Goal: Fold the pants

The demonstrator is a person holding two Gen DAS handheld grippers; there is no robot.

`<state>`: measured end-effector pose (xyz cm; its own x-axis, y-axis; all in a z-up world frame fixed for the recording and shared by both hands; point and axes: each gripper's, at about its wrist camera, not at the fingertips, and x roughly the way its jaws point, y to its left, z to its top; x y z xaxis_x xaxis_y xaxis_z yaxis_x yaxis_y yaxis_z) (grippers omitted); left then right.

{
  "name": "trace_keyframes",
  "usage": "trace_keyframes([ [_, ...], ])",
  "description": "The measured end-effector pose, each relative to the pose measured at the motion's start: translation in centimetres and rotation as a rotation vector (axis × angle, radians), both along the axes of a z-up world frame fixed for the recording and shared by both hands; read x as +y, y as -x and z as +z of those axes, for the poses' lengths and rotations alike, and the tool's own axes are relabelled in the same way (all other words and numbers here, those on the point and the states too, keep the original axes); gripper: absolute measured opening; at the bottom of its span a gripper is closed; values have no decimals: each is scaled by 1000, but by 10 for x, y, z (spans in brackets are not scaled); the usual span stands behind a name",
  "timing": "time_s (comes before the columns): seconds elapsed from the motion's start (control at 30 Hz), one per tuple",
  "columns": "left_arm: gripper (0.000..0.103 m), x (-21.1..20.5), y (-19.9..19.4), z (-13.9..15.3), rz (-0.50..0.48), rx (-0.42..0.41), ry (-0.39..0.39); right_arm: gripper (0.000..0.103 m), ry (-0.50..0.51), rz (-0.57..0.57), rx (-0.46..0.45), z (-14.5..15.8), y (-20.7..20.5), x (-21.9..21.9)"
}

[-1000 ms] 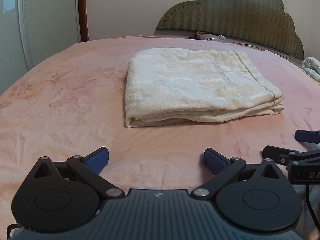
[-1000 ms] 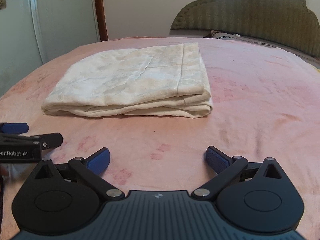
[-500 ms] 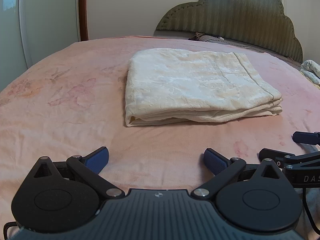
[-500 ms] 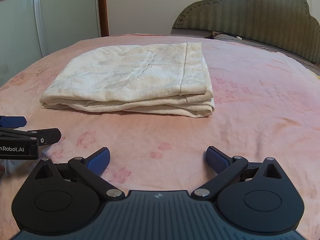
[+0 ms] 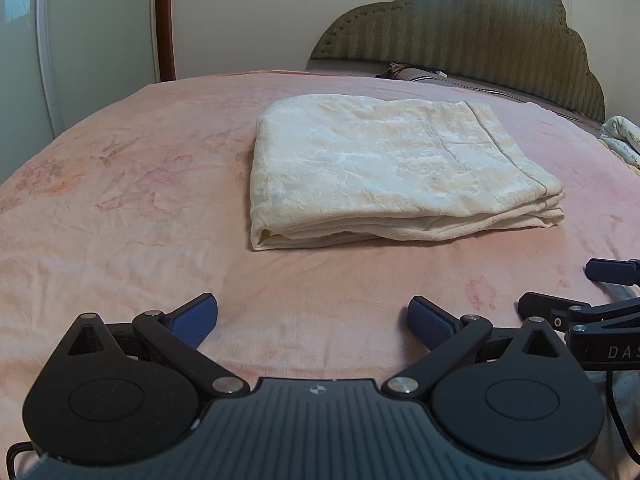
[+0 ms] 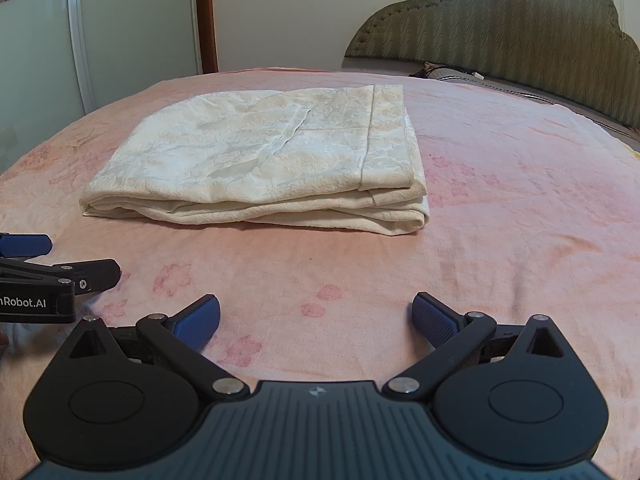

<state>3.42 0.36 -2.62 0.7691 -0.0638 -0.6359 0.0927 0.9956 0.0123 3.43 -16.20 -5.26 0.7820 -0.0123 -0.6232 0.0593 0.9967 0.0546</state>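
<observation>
The cream pants (image 5: 396, 168) lie folded into a flat rectangular stack on the pink bedspread (image 5: 120, 200), near its middle, in front of both grippers and apart from them. Our left gripper (image 5: 312, 318) has its blue-padded fingers (image 5: 196, 318) spread wide, holding nothing. Our right gripper (image 6: 316, 318) is likewise spread and empty. A green padded headboard (image 6: 520, 32) stands behind.
</observation>
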Motion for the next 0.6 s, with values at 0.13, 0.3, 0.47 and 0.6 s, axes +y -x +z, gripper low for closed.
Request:
trace_keyframes([
  [0.13, 103, 0, 0, 0, 0, 0, -1, 103, 0, 0, 0, 0, 0, 0],
  [0.3, 103, 0, 0, 0, 0, 0, -1, 103, 0, 0, 0, 0, 0, -1],
  [0.47, 103, 0, 0, 0, 0, 0, 0, 103, 0, 0, 0, 0, 0, 1],
  [0.6, 103, 0, 0, 0, 0, 0, 1, 103, 0, 0, 0, 0, 0, 0],
])
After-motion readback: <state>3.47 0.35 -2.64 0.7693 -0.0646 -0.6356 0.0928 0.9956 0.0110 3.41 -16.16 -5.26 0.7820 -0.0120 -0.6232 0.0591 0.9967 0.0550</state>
